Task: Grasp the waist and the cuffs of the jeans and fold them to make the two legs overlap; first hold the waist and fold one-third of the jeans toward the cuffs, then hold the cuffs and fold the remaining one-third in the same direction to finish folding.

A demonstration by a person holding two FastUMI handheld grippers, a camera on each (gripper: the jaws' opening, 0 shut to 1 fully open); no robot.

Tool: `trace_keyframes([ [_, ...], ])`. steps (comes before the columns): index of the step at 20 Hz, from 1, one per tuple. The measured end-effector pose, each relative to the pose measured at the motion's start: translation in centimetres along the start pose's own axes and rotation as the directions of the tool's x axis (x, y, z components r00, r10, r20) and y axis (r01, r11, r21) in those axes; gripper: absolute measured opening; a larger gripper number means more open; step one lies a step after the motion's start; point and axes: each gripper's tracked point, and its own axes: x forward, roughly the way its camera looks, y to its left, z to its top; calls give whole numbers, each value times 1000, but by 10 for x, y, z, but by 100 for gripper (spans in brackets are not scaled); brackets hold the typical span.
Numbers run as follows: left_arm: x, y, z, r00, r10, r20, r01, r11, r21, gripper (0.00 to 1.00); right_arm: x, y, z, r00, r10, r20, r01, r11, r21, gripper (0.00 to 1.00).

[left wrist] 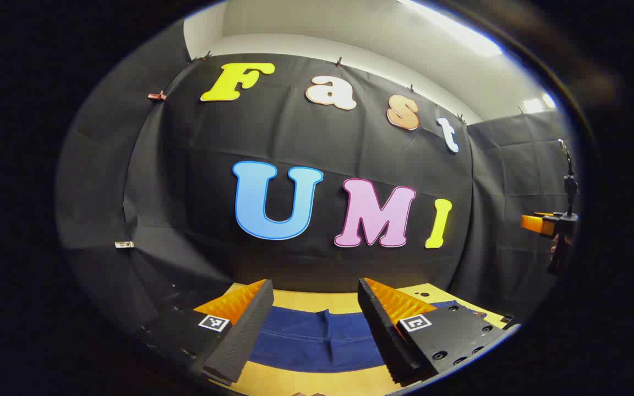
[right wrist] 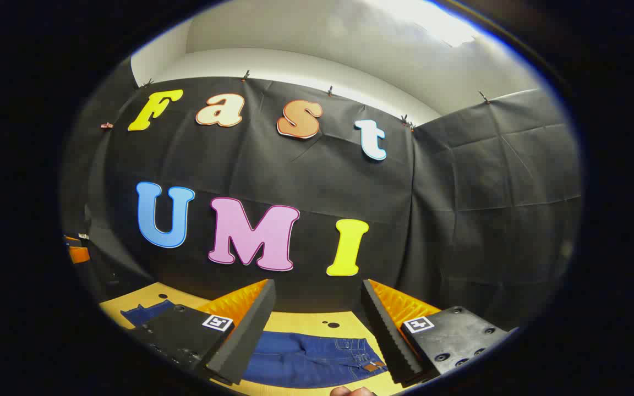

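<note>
L hand-held gripper [left wrist: 314, 308] and R hand-held gripper [right wrist: 317, 308] both w/ fingers apart, above jeans [right wrist: 306, 360] lying flat on counter [right wrist: 300, 320].

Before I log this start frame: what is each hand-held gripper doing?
Left hand-held gripper: open, above the jeans.
Right hand-held gripper: open, holding nothing.

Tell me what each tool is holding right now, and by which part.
Nothing is held. The left tool and the right tool both hang open above the jeans lying on the table, touching neither the waist nor the cuffs.
</note>
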Motion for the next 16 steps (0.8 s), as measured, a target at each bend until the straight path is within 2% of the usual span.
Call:
trace_keyframes([
  [6, -5, 8, -2, 1000, 3, -1, -3, 998, 60, 96, 2, 6, -5, 1000, 13, -14, -14, 1000, -24, 96],
  [11, -3, 9, -3, 1000, 1, -4, -1, 999, 32, 96, 0, 10, -7, 1000, 21, -21, -23, 998, -57, 96],
  [16, 4, 2, 1, 1000, -20, 0, 20, 996, 88, 97, -1, 15, -12, 999, 34, -33, -36, 997, -67, 96],
])
